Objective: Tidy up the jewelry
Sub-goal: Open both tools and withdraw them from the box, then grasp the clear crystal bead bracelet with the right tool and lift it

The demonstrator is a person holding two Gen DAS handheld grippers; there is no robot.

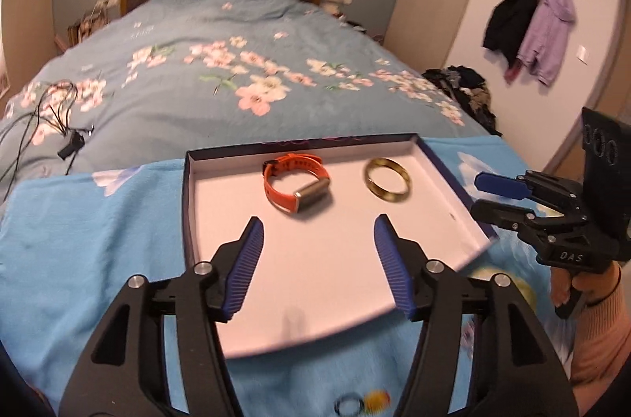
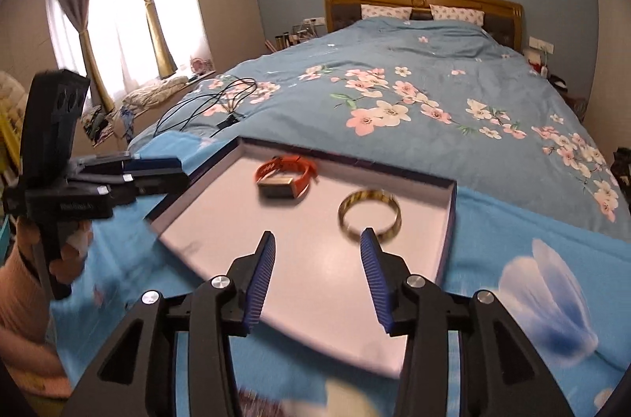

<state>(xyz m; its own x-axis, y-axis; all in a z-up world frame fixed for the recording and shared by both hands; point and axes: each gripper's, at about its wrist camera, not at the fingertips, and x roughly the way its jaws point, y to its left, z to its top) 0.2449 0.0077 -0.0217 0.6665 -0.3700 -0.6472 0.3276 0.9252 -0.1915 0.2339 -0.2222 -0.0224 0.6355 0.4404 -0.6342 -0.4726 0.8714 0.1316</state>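
A shallow box tray point(image 1: 221, 239) point(image 2: 221, 219), white inside with dark walls, lies on a light blue cloth on the bed. In it lie an orange band watch point(image 1: 297, 182) point(image 2: 286, 176) and a gold bangle point(image 1: 388, 180) point(image 2: 370, 215). My left gripper point(image 1: 318, 223) is open and empty above the tray's near half, short of the watch. My right gripper point(image 2: 317, 237) is open and empty over the tray, its right fingertip point(image 2: 368, 239) in front of the bangle's near edge. Each gripper shows in the other's view, the right one point(image 1: 489, 196) beside the tray's right wall, the left one point(image 2: 165, 176) beside its left wall.
The light blue cloth point(image 1: 98, 259) point(image 2: 532, 279) covers the bed's foot. Black cables point(image 1: 51, 117) point(image 2: 221, 101) lie on the floral duvet point(image 1: 244, 70). Small rings point(image 1: 361, 405) lie on the cloth near the front. Clothes point(image 1: 528, 26) hang on the right wall.
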